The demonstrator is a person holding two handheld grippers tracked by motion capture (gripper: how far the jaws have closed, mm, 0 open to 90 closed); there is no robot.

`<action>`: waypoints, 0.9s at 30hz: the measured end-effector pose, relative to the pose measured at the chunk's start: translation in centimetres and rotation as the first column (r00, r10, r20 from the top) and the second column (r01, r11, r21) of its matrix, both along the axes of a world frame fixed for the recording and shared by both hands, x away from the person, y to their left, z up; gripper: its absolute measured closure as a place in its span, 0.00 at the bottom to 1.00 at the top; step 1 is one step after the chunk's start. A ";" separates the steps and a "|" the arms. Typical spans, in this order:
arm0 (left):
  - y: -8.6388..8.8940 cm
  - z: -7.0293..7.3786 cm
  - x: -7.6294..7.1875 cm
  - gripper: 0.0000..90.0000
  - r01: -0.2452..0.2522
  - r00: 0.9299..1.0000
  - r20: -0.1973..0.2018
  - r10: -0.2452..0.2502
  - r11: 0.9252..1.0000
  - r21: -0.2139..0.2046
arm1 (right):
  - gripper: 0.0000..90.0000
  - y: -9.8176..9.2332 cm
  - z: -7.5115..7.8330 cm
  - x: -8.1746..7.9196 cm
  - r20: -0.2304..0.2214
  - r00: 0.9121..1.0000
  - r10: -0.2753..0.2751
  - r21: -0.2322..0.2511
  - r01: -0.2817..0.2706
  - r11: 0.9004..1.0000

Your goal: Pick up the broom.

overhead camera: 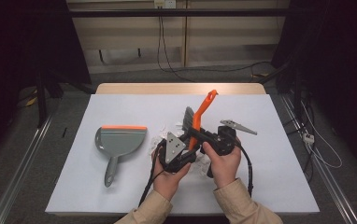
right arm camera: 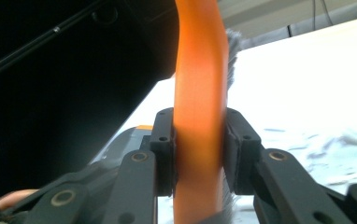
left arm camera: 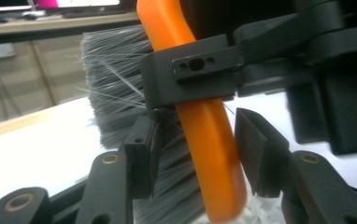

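Orange plastic-handled hand brush with grey bristles (overhead camera: 199, 117) held upright-tilted at centre of the high view, handle tip pointing to the upper middle of the frame, bristle head low behind the grippers.

Right gripper (overhead camera: 196, 134): jaws closed onto the orange handle, both pads (right arm camera: 163, 149) pressed flat against its sides at the centre of the right gripper view. Firm grip.

Left gripper (overhead camera: 180, 148): jaws parted slightly, set either side of the lower handle (left arm camera: 216, 154); left pad apparently clear of the orange plastic, right pad close beside it, contact hard to judge from this blurred angle. Not clamped.

Grey plastic dustpan with orange lip (overhead camera: 118, 144) lying flat at centre-left on the white table cover (overhead camera: 270, 182), well apart from the brush. Scraps of white paper (overhead camera: 167, 128) scattered beneath and around the grippers.
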State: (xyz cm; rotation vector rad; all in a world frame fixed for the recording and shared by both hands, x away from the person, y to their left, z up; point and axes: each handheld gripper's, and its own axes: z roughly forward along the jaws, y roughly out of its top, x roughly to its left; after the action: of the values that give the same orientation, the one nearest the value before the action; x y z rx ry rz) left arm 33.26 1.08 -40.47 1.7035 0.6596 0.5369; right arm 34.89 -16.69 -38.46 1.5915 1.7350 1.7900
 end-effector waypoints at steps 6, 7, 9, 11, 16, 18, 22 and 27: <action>1.7 0.4 -0.1 0.41 0.021 0.998 -0.050 -0.023 0.999 -0.033 | 0.77 -3.1 0.7 0.5 0.041 0.997 -0.062 -0.093 0.066 0.993; 2.2 0.5 0.0 0.39 0.021 0.998 -0.056 -0.023 0.999 -0.042 | 0.77 -3.8 0.9 0.6 0.031 0.998 -0.056 -0.069 0.058 0.996; 3.2 0.8 0.1 0.35 0.019 0.998 -0.060 -0.022 0.998 -0.053 | 0.77 -4.9 1.5 0.5 0.016 0.998 -0.055 -0.090 0.056 0.994; 4.3 1.0 0.2 0.32 0.016 0.998 -0.056 -0.019 0.998 -0.057 | 0.77 -5.7 2.1 0.3 0.013 0.997 -0.072 -0.143 0.074 0.987; 6.5 1.3 0.5 0.26 0.013 0.998 -0.062 -0.017 0.998 -0.067 | 0.77 -7.1 2.7 0.1 -0.050 0.998 -0.047 -0.198 0.036 0.979; 7.4 1.4 0.4 0.24 0.016 0.997 -0.072 -0.021 0.997 -0.069 | 0.77 -7.6 2.8 0.1 -0.098 0.995 -0.027 -0.196 0.008 0.981; 9.3 1.6 0.6 0.21 0.014 0.997 -0.070 -0.018 0.998 -0.058 | 0.77 -8.6 3.0 -0.1 -0.172 0.985 -0.024 -0.253 -0.020 0.967; 12.1 1.4 0.8 0.19 -0.013 0.998 -0.068 0.010 0.999 -0.051 | 0.77 -10.3 3.0 -0.2 -0.238 0.970 -0.050 -0.315 -0.029 0.949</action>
State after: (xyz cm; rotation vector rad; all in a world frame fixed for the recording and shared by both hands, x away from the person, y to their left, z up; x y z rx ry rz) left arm 34.03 13.19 -39.10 1.6760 0.7262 0.4684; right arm 34.73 -26.98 -35.46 1.7280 1.9926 1.2677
